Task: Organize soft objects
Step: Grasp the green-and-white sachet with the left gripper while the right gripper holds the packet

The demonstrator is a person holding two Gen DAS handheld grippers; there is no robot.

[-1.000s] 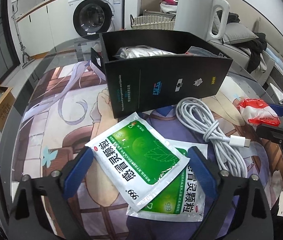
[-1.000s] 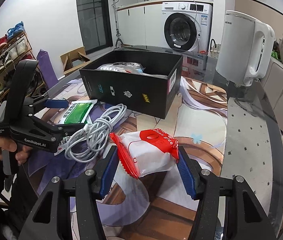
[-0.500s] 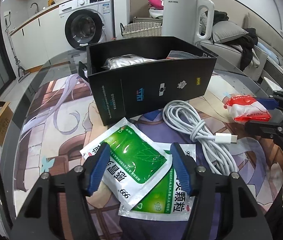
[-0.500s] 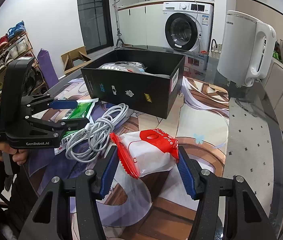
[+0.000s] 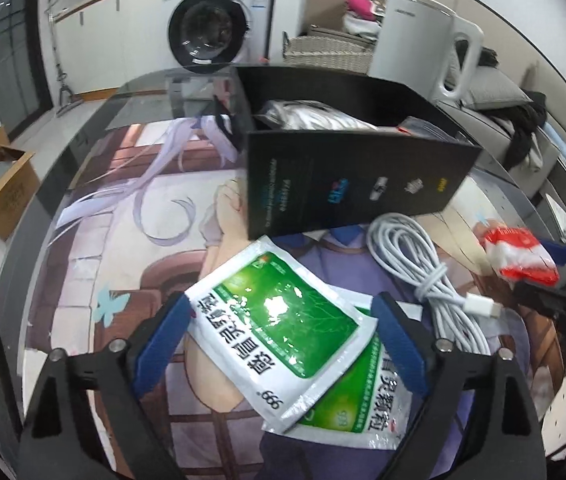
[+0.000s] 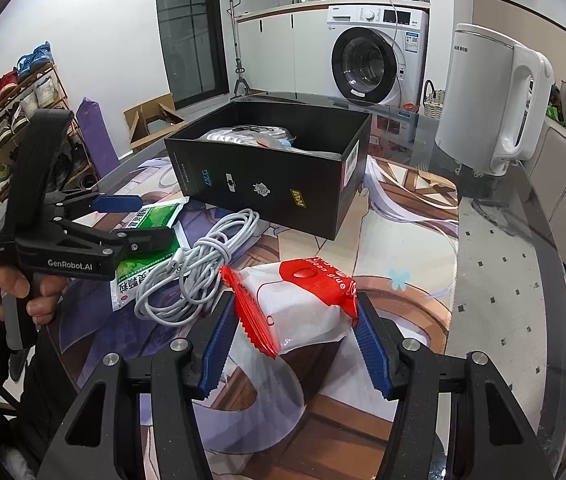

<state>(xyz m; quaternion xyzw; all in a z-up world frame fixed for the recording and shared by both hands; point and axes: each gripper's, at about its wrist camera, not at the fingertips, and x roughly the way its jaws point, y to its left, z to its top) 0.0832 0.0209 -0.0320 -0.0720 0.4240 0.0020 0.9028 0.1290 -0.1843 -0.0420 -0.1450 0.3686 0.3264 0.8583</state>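
Note:
A green and white sachet lies flat on the printed table mat, on top of a second one. My left gripper straddles the top sachet with its jaws opening, the blue pads at its corners without squeezing it. My right gripper is shut on a red and white soft pack, held just above the mat; the same pack shows at the right of the left wrist view. An open black box stands behind, with plastic-wrapped items inside. In the right wrist view, a hand holds the left gripper at the left.
A coiled white cable lies between the sachets and the pack. A white kettle stands at the back right of the glass table. Beyond the table are a washing machine and a shoe rack.
The left jaws narrowed over the green sachet half a second ago and have now spread wide again. The right gripper and its pack have not moved.

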